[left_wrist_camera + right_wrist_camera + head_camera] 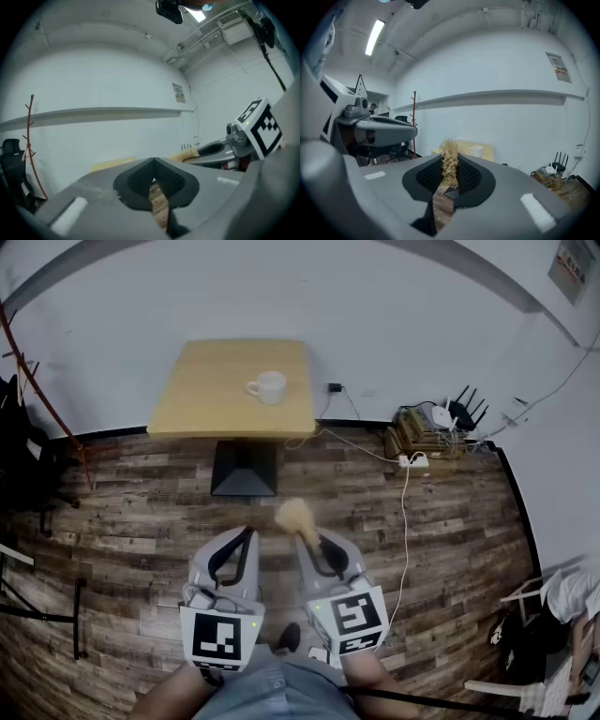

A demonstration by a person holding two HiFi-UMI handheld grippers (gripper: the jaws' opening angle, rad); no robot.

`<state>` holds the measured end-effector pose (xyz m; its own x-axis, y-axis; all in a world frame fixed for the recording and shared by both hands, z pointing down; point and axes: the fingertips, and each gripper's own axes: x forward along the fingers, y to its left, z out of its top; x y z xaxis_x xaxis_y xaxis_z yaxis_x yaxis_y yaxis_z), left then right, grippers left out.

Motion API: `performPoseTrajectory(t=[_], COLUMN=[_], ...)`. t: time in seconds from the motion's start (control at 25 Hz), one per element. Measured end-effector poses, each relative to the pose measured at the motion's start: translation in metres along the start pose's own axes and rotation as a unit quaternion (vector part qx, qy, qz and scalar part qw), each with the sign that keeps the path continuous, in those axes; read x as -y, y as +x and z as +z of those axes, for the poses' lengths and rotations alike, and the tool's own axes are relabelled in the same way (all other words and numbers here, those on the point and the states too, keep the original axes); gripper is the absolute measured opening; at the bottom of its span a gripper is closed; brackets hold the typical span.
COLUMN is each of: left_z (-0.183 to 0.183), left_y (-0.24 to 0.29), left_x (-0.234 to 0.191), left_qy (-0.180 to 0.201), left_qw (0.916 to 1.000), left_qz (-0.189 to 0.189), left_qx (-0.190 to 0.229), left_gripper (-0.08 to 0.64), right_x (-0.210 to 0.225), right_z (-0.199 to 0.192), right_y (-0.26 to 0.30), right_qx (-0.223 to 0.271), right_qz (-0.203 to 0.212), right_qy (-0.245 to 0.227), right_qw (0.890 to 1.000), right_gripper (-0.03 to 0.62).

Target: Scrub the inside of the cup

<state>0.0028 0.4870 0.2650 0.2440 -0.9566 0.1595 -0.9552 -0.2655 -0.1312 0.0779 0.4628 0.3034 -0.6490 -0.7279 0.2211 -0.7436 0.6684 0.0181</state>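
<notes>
Down at the bottom of the head view, close to the person's legs, two grey tools are held side by side over the wooden floor point(122, 512). The left gripper point(244, 538) has its jaws pressed together with nothing in them. Its own view shows only a thin slit with floor behind it.

The right gripper point(312, 542) is clamped on the scrubber point(295, 515), a bunch of pale yellow straw. The bunch's long side runs along the jaws. Its fluffy end sticks out past the tips and points away from the person, toward the top of the frame. In the right gripper view it stands up between the black pads point(469, 177), which squeeze it from both sides.

Farther off, past a stretch of floor, a black foot point(244, 468) holds up a light wooden table point(202, 395) in the upper middle of the frame. The white cup point(269, 387) stands upright on it, right of the middle, mouth up, with its handle pointing to the left of the frame. It is well apart from both grippers.

Behind the table is a white wall point(375, 306), and a router point(441, 416) sits low by the wall on the right.
</notes>
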Motion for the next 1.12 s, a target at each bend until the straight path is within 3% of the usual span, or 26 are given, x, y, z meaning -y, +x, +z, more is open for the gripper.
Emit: performPoseTrajectory(t=[0.48, 0.76, 1.12], left_z=[0.005, 0.004, -0.008], left_y=[0.015, 0.021, 0.047], left_x=[0.029, 0.053, 0.040], left_qy=[0.008, 0.021, 0.007], left_qw=[1.0000, 0.9998, 0.9996], left_qz=[0.001, 0.002, 0.013], left_qx=[0.000, -0.007, -0.025], left_gripper=[0.020, 0.020, 0.020], right_x=[0.029, 0.045, 0.068], right_z=[-0.003, -0.012, -0.021], right_y=[-0.016, -0.021, 0.000], right_qx=[0.013, 0.015, 0.005], right_qz=[0.003, 0.021, 0.019], right_qy=[0.006, 0.040, 0.052], right_qw=[1.000, 0.999, 0.998], right_gripper=[0.061, 0.063, 0.063])
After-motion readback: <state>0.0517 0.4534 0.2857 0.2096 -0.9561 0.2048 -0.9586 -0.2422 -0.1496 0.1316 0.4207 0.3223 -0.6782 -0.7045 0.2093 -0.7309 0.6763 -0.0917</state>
